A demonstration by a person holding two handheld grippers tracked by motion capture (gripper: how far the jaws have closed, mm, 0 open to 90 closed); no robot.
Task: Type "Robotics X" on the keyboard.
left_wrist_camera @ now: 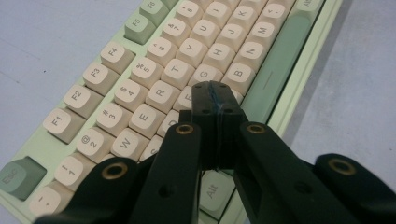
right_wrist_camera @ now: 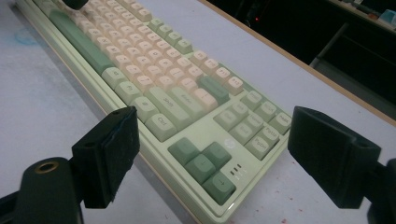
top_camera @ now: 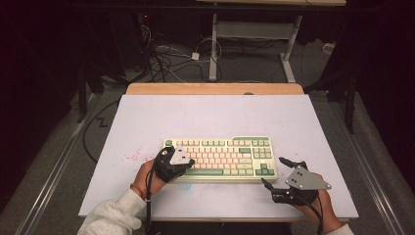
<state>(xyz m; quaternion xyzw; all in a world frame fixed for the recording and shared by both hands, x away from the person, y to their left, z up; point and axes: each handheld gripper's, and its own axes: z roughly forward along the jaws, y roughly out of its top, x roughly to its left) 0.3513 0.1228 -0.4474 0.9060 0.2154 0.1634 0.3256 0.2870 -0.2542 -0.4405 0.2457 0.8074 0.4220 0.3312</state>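
Note:
A pale green keyboard (top_camera: 220, 156) with cream keys lies on the white table top (top_camera: 147, 117), near its front middle. My left gripper (top_camera: 191, 161) is over the keyboard's left half, held by a hand in a grey-white sleeve. In the left gripper view its jaws (left_wrist_camera: 215, 88) are shut together with nothing between them, low over the cream keys (left_wrist_camera: 154, 70) near F and G; I cannot tell whether they touch. My right gripper (top_camera: 273, 171) stands open just off the keyboard's right front corner. In the right gripper view the arrow keys (right_wrist_camera: 201, 163) lie between its black pads (right_wrist_camera: 112, 154).
A wooden strip (top_camera: 215, 88) borders the table's far edge. Faint red specks (top_camera: 132, 155) mark the surface left of the keyboard. Beyond the table are floor cables (top_camera: 166, 61) and a white desk frame (top_camera: 254, 34). Bare table top lies behind the keyboard and on both sides.

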